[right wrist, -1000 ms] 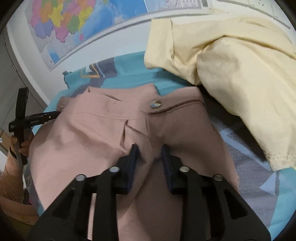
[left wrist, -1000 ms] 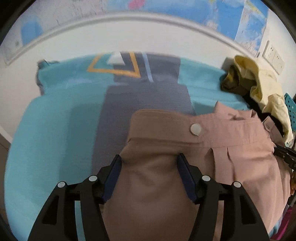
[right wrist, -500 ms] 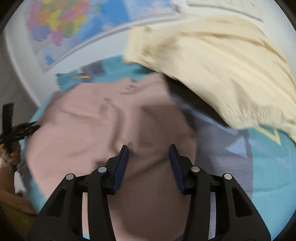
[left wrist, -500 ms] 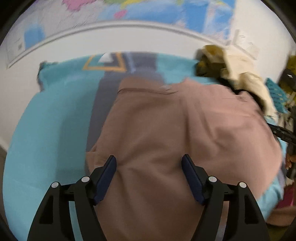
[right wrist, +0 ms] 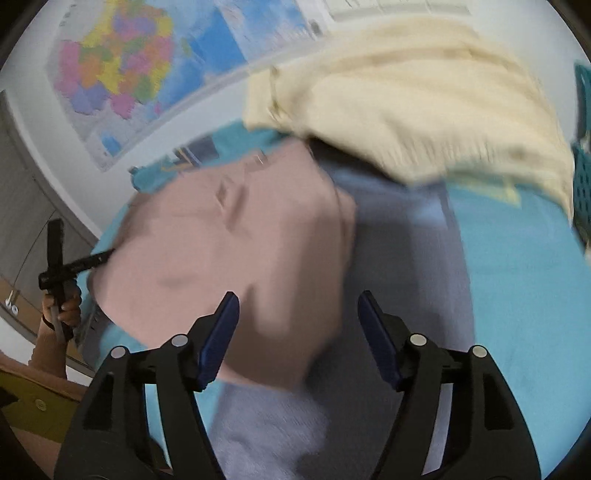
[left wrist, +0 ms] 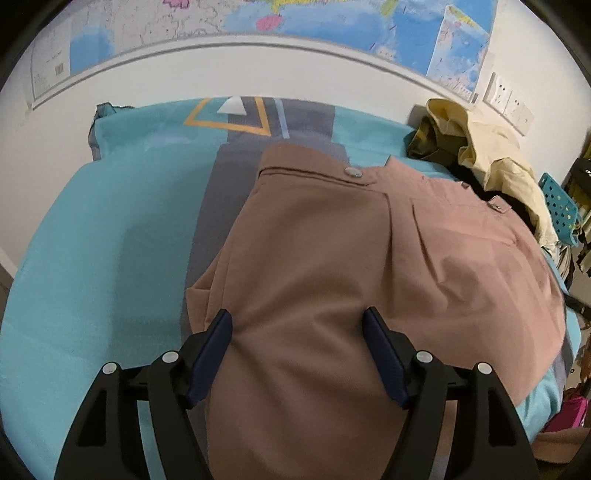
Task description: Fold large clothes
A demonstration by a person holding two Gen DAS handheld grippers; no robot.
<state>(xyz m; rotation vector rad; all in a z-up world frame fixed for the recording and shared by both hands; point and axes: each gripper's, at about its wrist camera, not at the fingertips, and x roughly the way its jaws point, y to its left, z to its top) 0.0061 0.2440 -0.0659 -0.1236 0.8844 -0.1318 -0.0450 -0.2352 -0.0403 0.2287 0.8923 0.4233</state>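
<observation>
Dusty-pink trousers [left wrist: 351, 258] lie on a teal and grey bedspread [left wrist: 92, 240], waistband and metal button [left wrist: 352, 171] toward the wall. My left gripper [left wrist: 298, 332] is open, its fingers straddling the cloth near the front edge without pinching it. In the right wrist view, which is blurred, the trousers [right wrist: 240, 251] lie left of centre. My right gripper [right wrist: 295, 317] is open above their right edge and the grey stripe, holding nothing. The left gripper [right wrist: 94, 260] shows at the trousers' left edge.
A cream garment [right wrist: 406, 103] and an olive one [left wrist: 424, 140] are piled at the back right against the wall. A teal perforated basket [left wrist: 561, 210] stands at the far right. Maps [left wrist: 258, 22] hang on the wall behind the bed.
Both grippers have opened and let go of the trousers, which now lie flat. The right gripper has swung to the right and pulled back; the left one has drawn back toward the front edge.
</observation>
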